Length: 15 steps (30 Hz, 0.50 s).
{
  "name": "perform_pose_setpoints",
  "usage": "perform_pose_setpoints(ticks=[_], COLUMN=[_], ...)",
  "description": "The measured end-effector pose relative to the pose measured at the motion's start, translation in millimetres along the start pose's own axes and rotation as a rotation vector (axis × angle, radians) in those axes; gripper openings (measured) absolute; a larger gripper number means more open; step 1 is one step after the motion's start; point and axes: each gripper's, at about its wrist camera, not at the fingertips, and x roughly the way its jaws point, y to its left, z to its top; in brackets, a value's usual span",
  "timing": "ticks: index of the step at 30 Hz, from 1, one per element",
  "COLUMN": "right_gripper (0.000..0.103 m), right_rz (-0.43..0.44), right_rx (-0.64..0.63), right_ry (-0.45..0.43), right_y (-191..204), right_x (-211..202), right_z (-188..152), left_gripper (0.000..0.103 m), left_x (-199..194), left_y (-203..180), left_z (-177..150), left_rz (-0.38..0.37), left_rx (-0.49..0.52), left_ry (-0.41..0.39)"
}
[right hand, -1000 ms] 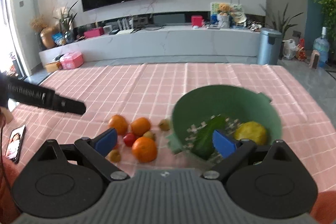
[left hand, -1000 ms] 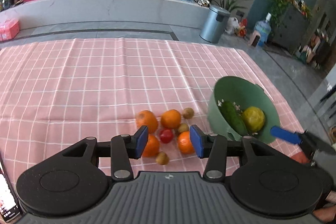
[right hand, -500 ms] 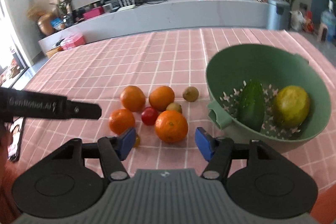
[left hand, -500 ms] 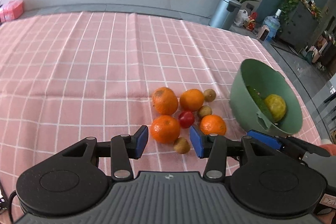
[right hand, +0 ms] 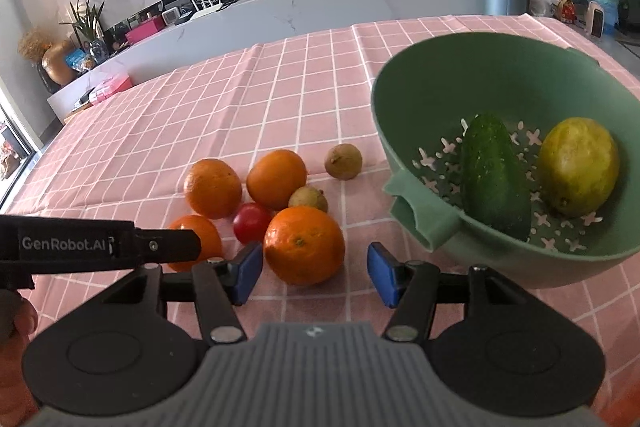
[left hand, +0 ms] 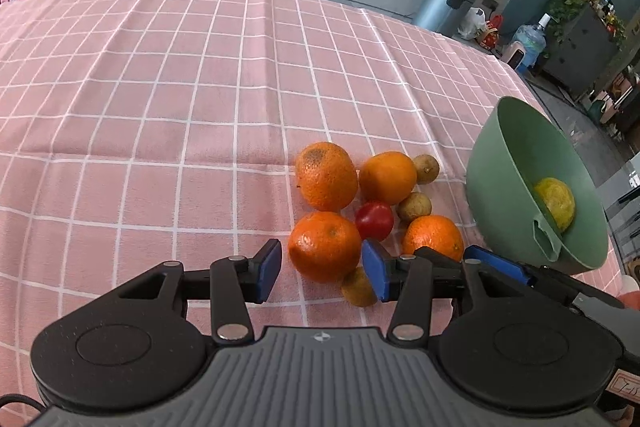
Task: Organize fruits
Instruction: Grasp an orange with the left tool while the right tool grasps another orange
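on the pink checked tablecloth [left hand: 168, 99] lie four round orange mandarins in a loose group: the far left one [right hand: 213, 187], the far right one [right hand: 277, 179], the near left one [left hand: 324, 246] and the near right one [right hand: 304, 245]. among them sits one small round red tomato [right hand: 252, 223], touching the oranges around it. there are three small brown-yellow round fruits: one apart toward the bowl [right hand: 343, 161], one between the oranges [right hand: 308, 199], and one nearest to the left gripper, seen only in the left wrist view [left hand: 358, 287]. the green plastic colander bowl [right hand: 408, 95] stands to the right of the group, near it but not touching. inside it lie two things: one dark green cucumber [right hand: 494, 177] and one yellow-green round fruit [right hand: 578, 167], just beside each other on the perforated bottom. the left gripper [left hand: 322, 269] has its blue pads spread, and the near left mandarin is between them; i cannot tell if a pad touches it. the right gripper [right hand: 315, 273] is also spread wide, with the near right mandarin just ahead of its pads, not pinched
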Motion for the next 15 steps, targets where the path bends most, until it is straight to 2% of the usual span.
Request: perform_pose_setpoints(ticks=[7,9,11,15], right_gripper=[0.056,0.052,0.044,0.044], right_rz=[0.04,0.046,0.048,0.05], right_rx=[0.014,0.01,0.001,-0.006], right_ry=[0.009,0.011,0.014,0.012], right_y=[-3.4,-3.0,-2.1,-1.2], right_x=[8.7,9.7,10.9,11.3], right_z=[0.1,-0.4,-0.5,-0.9], left_gripper=[0.055,0.055,0.049,0.048], left_x=[7.9,9.9,10.3,9.1], left_y=[0.9,-1.6,-2.3,-2.2], left_z=[1.8,2.4,1.5,0.3], left_rz=[-0.027,-0.026,-0.027,-0.031], left_rx=[-0.026,-0.015,-0.01,-0.009], left_ry=[0.009,0.013,0.009,0.005])
